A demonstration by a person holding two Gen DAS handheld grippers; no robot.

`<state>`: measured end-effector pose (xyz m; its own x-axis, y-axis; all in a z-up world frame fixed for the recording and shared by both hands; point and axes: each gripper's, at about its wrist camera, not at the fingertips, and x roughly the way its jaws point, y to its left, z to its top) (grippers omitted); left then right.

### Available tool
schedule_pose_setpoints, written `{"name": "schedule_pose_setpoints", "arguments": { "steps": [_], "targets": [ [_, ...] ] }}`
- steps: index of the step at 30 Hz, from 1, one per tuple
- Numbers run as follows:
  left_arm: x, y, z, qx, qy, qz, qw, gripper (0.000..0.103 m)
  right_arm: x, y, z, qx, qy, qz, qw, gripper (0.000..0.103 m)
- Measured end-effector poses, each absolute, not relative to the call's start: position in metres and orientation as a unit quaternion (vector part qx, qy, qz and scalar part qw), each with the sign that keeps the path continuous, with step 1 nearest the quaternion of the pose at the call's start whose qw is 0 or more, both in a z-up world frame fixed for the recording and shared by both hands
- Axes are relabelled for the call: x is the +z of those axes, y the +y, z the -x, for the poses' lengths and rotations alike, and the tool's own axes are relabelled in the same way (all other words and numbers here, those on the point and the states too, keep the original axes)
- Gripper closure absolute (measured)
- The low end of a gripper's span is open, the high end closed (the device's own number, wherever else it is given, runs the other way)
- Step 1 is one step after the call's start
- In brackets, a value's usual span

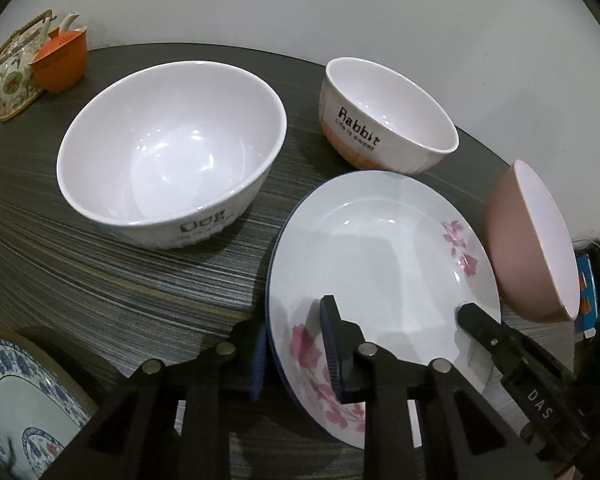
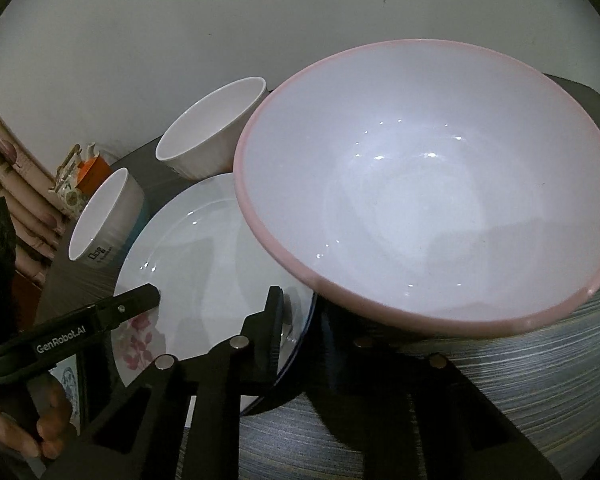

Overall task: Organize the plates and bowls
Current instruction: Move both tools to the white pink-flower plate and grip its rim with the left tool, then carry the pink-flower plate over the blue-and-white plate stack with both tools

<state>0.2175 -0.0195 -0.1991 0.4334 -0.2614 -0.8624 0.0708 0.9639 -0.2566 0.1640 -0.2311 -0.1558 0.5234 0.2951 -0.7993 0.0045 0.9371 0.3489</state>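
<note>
The left gripper point(image 1: 294, 320) is clenched on the near rim of the plate point(image 1: 380, 240), 1 pad under the edge and 1 on the flowered face. As far as the pictures show, both pads press. That pinch suits a flat dish, since only the rim gives a hold. The plate looks slightly raised at that side, though how far it clears the table point(image 1: 100, 280) I cannot tell.

The right gripper point(image 2: 300, 320) is shut tight on the rim of the pink bowl point(image 2: 420, 184). It carries the bowl tilted, mouth towards its own camera, just right of the plate and overlapping the plate's right edge. 1 finger crosses above the plate, the other is hidden behind the bowl wall. The tilt probably comes from a single-point hold on a deep bowl. A hand point(image 2: 20, 420) grips the left tool at the lower left of the right wrist view.

Further out, the Dog bowl point(image 1: 168, 152) stands upright left of the plate and apart from it. The Rabbit bowl point(image 1: 388, 116) stands just behind the plate, close to its far rim. A blue plate point(image 1: 12, 400) lies well left of the plate, at the near edge. An orange cup point(image 1: 60, 60) sits far behind and left of it.

I judge the sorting barely begun: 2 bowls stand loose, and the 2 plates are not yet stacked.
</note>
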Motion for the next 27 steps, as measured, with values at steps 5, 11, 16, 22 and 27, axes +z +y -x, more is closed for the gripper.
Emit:
{"name": "schedule_pose_setpoints", "arguments": {
  "steps": [5,11,16,22,27],
  "targets": [
    [-0.199,-0.021,-0.215,-0.102,0.533,0.086,0.836,0.079,-0.154,-0.230,-0.163,0.078,0.488,-0.152,0.856,0.089],
    [-0.200,-0.024,-0.202,-0.110,0.545,0.083,0.827,0.079,-0.152,-0.234,-0.153,0.070,0.504,-0.155,0.847,0.088],
    [-0.202,-0.029,-0.187,-0.119,0.557,0.075,0.818,0.079,-0.151,-0.238,-0.138,0.063,0.517,-0.161,0.838,0.088],
    [-0.205,-0.030,-0.168,-0.128,0.572,0.069,0.807,0.079,-0.149,-0.242,-0.118,0.055,0.537,-0.166,0.826,0.088],
    [-0.211,-0.027,-0.153,-0.133,0.581,0.068,0.800,0.079,-0.147,-0.239,-0.101,0.052,0.547,-0.168,0.819,0.088]
  ]
}}
